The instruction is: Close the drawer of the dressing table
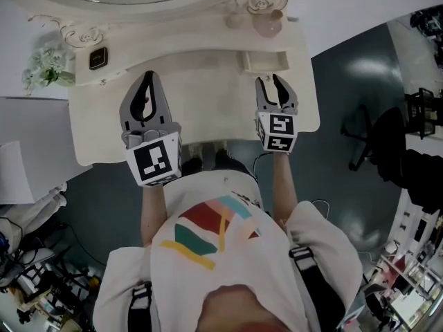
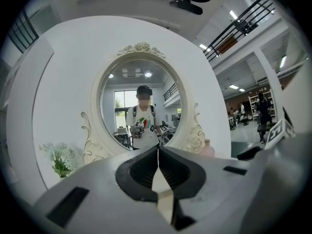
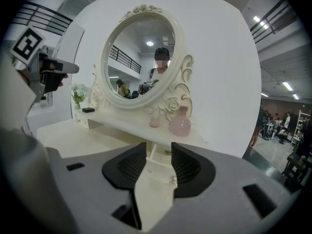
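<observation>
The cream dressing table fills the upper half of the head view. A small drawer stands pulled out from the raised shelf under the mirror, on the right. My right gripper points at the drawer's front from just short of it. Its jaws are open, and the drawer with its little knob shows in the gap of the right gripper, untouched by the pads. My left gripper hovers over the tabletop's left half. The left gripper is shut on nothing, tips touching, and faces the oval mirror.
A pink bottle and a small cup stand on the shelf above the drawer. White flowers and a small black box sit at the shelf's left end. An office chair stands right of the table, a white box left.
</observation>
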Demonstrator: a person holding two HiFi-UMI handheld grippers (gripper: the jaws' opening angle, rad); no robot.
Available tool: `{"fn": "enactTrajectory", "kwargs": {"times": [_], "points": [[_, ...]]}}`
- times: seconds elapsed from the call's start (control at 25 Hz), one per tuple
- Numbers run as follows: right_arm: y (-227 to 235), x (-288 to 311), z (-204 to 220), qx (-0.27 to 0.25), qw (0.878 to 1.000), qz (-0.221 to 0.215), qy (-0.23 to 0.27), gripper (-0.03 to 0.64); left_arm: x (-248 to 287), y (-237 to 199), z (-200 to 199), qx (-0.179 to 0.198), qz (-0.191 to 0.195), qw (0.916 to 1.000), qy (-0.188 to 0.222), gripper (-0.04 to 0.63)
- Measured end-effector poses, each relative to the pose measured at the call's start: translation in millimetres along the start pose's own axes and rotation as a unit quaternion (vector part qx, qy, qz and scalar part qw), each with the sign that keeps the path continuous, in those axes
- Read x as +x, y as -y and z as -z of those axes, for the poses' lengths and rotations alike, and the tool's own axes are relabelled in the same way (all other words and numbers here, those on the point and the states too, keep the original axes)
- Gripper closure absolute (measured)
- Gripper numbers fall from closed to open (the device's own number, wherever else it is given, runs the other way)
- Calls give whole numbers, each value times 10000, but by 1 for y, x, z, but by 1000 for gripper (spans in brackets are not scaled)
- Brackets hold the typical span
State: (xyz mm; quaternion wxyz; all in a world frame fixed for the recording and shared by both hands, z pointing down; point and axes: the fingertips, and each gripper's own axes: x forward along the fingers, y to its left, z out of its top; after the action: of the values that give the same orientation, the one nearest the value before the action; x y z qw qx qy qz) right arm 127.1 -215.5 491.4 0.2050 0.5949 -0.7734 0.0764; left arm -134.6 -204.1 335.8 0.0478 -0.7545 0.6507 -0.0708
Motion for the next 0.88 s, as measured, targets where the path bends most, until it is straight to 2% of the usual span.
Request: {"fn": "enactTrajectory", "kwargs": {"times": [0.12, 0.44, 0.88], "points": [[8, 5, 18, 18, 9998, 55, -211, 491, 2, 7, 5, -22, 55, 9999, -144, 589], [29, 17, 65, 327, 9968, 288, -672, 492, 7, 12, 9, 107, 53, 9997, -195, 589], [34, 31, 94, 435, 9931, 279, -1054, 492, 10, 15, 17, 137, 12, 9993, -348, 589]]}}
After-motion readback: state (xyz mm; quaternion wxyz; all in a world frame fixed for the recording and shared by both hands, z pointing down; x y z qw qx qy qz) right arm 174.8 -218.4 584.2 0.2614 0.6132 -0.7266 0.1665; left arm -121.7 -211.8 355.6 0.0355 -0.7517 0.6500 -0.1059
